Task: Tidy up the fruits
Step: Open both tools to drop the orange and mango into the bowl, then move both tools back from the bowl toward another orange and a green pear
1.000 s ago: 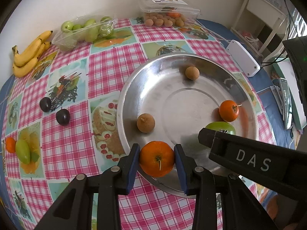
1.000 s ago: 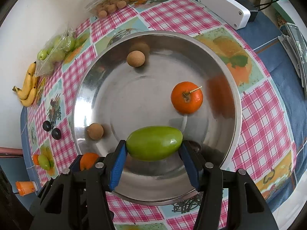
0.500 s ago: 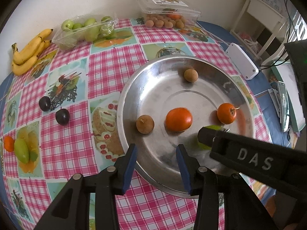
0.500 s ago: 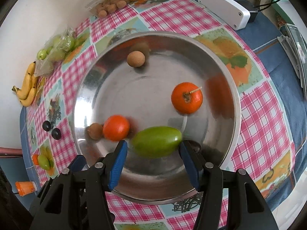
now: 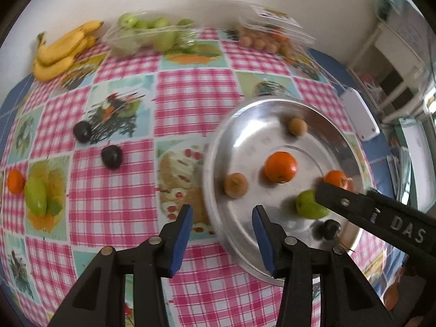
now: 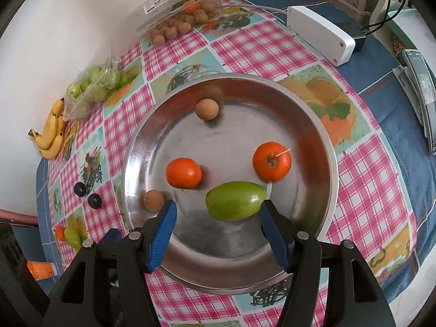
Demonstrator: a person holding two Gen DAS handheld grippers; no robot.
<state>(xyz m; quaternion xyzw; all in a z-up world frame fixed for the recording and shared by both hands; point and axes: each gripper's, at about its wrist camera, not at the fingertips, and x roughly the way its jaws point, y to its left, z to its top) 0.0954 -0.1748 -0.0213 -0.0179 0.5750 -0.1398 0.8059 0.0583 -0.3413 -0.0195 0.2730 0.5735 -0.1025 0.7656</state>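
A steel bowl [image 6: 325, 147] [image 5: 218, 163] holds two oranges [image 6: 184, 173] [image 6: 271, 161], a green fruit [image 6: 235, 200] and two brown round fruits [image 6: 207, 109] [image 6: 154, 200]. My right gripper [image 6: 218, 220] is open and empty, just above and behind the green fruit. My left gripper [image 5: 222, 223] is open and empty over the bowl's left rim. On the checked cloth to the left lie two dark plums [image 5: 111, 156] [image 5: 82, 131], a small orange [image 5: 15, 181] and a green fruit [image 5: 35, 200].
Bananas [image 5: 64, 50], a bag of green fruits [image 5: 152, 34] and a clear box of brown fruits [image 5: 269, 36] stand along the back wall. A white device [image 6: 320, 34] with cables lies right of the bowl. An orange tube [image 6: 41, 269] lies at the table's near left.
Both grippers opened: the left let its orange go into the bowl, the right let the green fruit down. Both then drew back, and the left swung to the left.
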